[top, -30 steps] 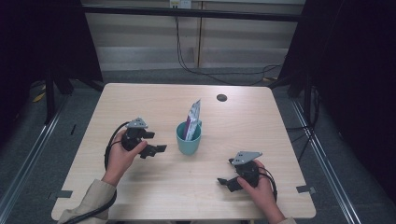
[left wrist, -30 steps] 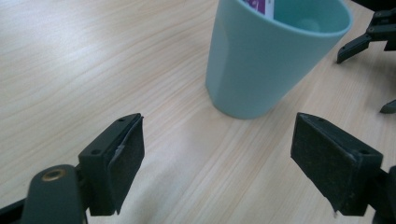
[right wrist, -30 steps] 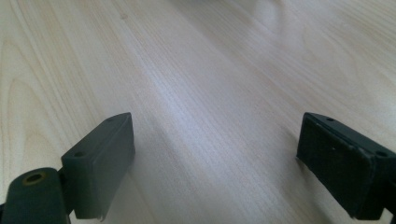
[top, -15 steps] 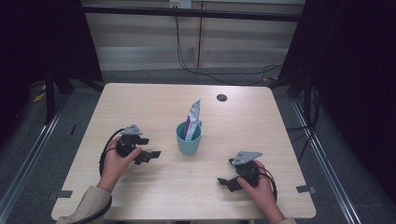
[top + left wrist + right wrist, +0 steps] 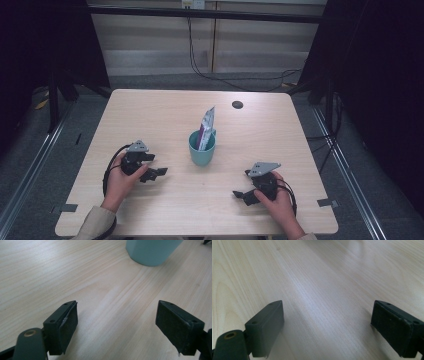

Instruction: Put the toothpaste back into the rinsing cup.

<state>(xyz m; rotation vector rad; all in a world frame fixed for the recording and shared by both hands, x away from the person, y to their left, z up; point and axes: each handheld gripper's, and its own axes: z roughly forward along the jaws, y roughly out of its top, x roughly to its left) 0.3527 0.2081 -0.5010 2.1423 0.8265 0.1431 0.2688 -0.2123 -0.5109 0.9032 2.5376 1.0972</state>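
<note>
Teal cup [image 5: 202,149] upright mid-table [image 5: 165,112], packet [image 5: 205,129] standing inside. Left gripper [image 5: 156,165] near it, fingers [image 5: 62,326] wide, empty. Right gripper [image 5: 241,191] apart, likewise wide.

I see a light wooden desk [image 5: 150,115] with a small dark round hole [image 5: 237,104] near its far edge, on grey carpet [image 5: 350,165]. Black curtains [image 5: 380,75] flank it; pale wall panels [image 5: 150,45] with hanging cables [image 5: 200,70] stand behind.

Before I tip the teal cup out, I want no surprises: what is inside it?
A silver and purple packet stands in the teal cup, its top rising above the rim and leaning right. The cup wall hides the packet's lower end and the cup's bottom.
</note>
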